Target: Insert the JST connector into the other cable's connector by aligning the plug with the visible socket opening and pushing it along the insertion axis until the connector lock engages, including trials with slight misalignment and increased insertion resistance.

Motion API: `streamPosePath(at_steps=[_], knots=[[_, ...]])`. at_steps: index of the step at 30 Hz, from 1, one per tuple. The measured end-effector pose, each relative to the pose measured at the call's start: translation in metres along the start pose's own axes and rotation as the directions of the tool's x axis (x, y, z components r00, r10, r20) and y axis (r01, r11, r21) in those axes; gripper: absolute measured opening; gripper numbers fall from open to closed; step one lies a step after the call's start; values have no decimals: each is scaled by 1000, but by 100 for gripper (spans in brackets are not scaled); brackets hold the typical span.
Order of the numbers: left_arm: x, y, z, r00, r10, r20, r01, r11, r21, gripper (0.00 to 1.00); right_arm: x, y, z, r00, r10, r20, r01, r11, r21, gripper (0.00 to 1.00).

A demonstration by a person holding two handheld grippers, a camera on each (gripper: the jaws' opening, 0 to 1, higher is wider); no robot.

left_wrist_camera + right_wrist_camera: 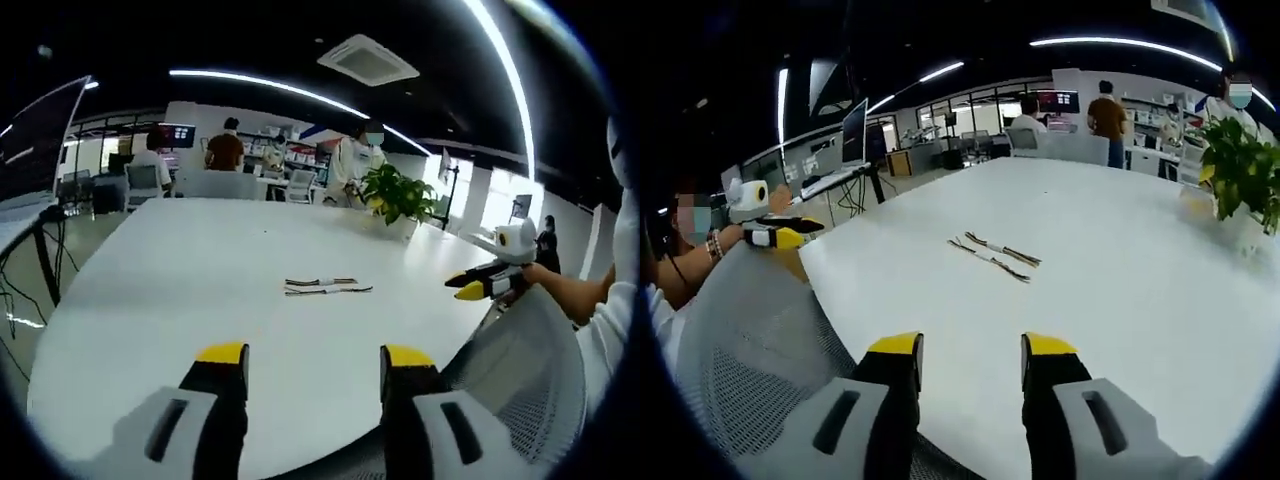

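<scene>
Two thin cables (325, 287) with small connectors lie side by side on the white table (200, 270), apart from both grippers. In the left gripper view my left gripper (314, 355) hovers over the table's near edge, its yellow-tipped jaws open and holding nothing. My right gripper (478, 284) comes in from the right, held by a hand. In the right gripper view the same cables (995, 255) lie ahead on the table (1120, 280). My right gripper (972, 346) stands open and holds nothing. The left gripper (780, 235) shows at the far left.
A grey mesh chair back (520, 370) (740, 340) stands at the table's near edge between the grippers. A potted plant (395, 195) (1240, 170) sits on the far side of the table. Several people, desks and monitors are in the background.
</scene>
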State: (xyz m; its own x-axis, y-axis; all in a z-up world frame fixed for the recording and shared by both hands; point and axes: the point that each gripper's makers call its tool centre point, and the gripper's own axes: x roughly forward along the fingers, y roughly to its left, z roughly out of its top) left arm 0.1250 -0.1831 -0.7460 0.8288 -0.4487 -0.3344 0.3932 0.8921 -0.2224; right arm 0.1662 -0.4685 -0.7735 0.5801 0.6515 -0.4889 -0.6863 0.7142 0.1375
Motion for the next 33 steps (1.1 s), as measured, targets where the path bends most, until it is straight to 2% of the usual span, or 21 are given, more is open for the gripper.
streamPosePath(at_steps=[2, 4, 9, 13, 17, 22, 25, 33], knots=[[1, 3, 0, 1000, 13, 9, -13, 999, -45, 62, 0, -1, -4, 1000, -5, -16, 5, 1000, 1, 42], [1, 5, 0, 1000, 20, 17, -19, 998, -58, 69, 1, -1, -9, 1000, -1, -32, 1, 1000, 14, 47], [2, 5, -5, 1000, 13, 8, -12, 992, -123, 81, 3, 0, -16, 998, 3, -56, -1, 999, 35, 58], [3, 6, -9, 1000, 15, -1, -15, 982, -188, 96, 2, 0, -20, 998, 2, -68, 2, 998, 61, 65], [3, 4, -9, 1000, 6, 5, -5, 981, -192, 96, 2, 0, -26, 996, 3, -89, 4, 997, 73, 72], [4, 0, -11, 1000, -15, -7, 14, 980, -200, 96, 0, -8, -27, 996, -36, -87, 44, 996, 81, 83], [5, -2, -12, 999, -36, -5, 34, 972, -232, 99, 0, -9, -28, 995, -44, -89, 52, 995, 88, 85], [4, -2, -12, 999, -38, 9, 39, 967, -252, 99, 0, -8, -31, 995, -47, -93, 58, 992, 111, 89]])
